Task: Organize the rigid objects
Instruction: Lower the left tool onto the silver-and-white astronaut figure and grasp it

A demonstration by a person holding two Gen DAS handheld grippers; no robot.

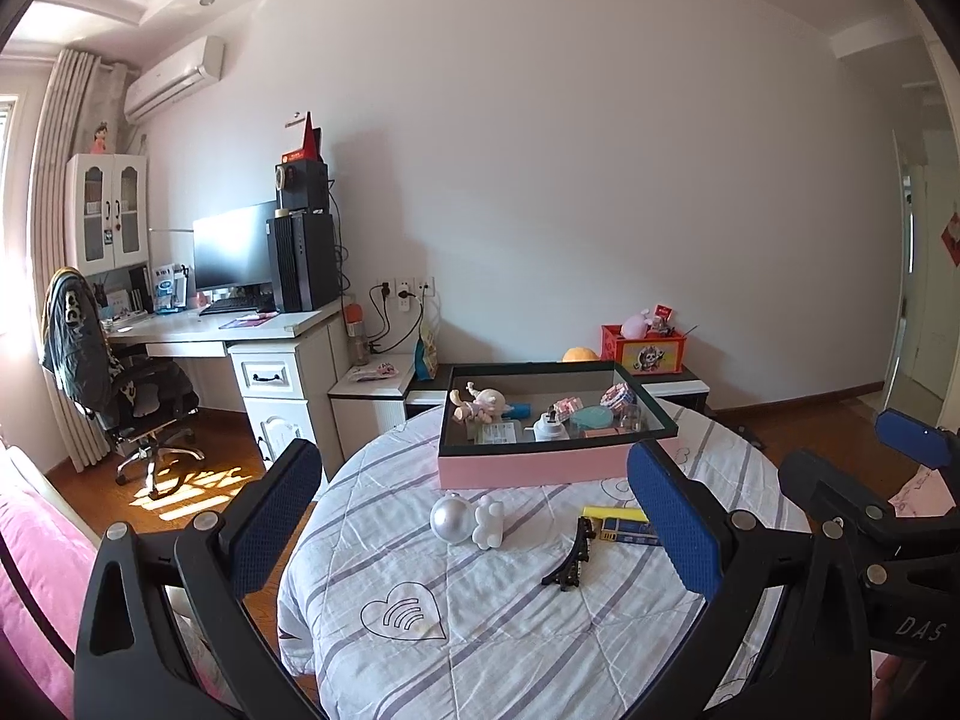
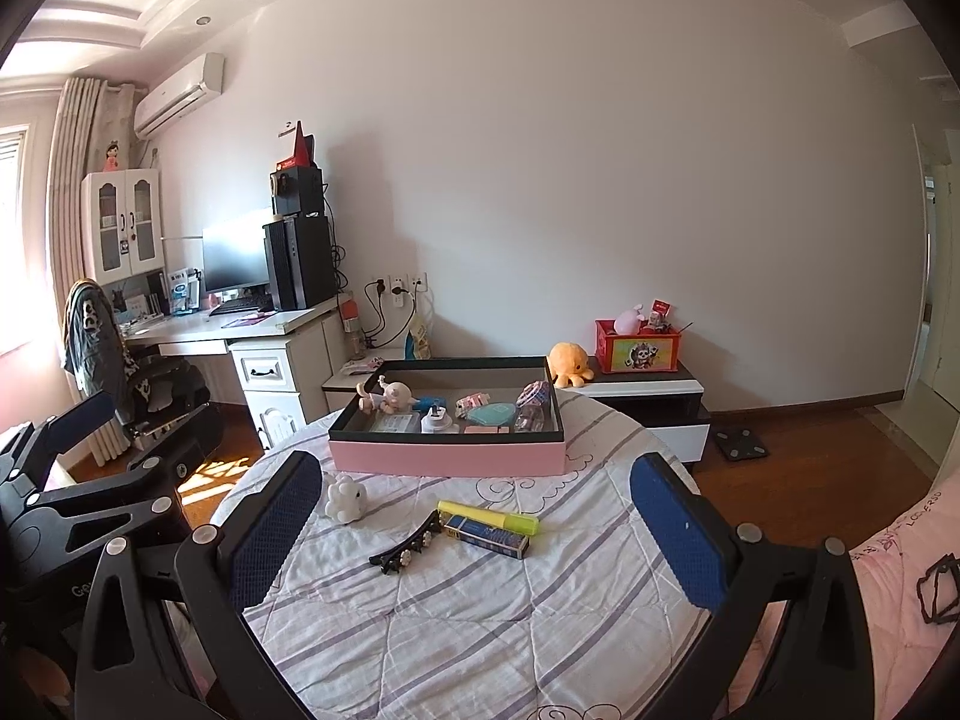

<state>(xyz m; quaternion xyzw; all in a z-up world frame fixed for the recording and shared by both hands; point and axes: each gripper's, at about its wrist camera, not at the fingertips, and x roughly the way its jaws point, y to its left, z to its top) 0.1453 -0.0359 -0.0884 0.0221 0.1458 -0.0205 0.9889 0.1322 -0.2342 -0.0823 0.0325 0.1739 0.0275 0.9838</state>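
Plainly, both tongs hang over a round bench draped in a striped, quilted cloth; the left tongs stand wide with nothing between the blue pads, and the right tongs stand just as wide and equally bare.

At twelve o'clock on the bench sits a shallow pink box with a dark rim; inside it lie a small doll, a white plug-like piece, a teal oval case, a patterned cube and a few smaller bits too small to name.

Loose on the cloth, nearer than the box: a white plush toy at about ten o'clock from the bench's middle in the right wrist view, just beside the left pad of the right tongs; in the left wrist view a silvery ball touches that toy; a yellow highlighter lies at twelve o'clock from the middle, with a dark blue small box touching its near side; a black hair clip lies slantwise just beside them, toward nine o'clock.

Beyond the bench, at ten o'clock, stands a white desk with a monitor; at one o'clock an orange plush sits on a low cabinet beside a red crate.
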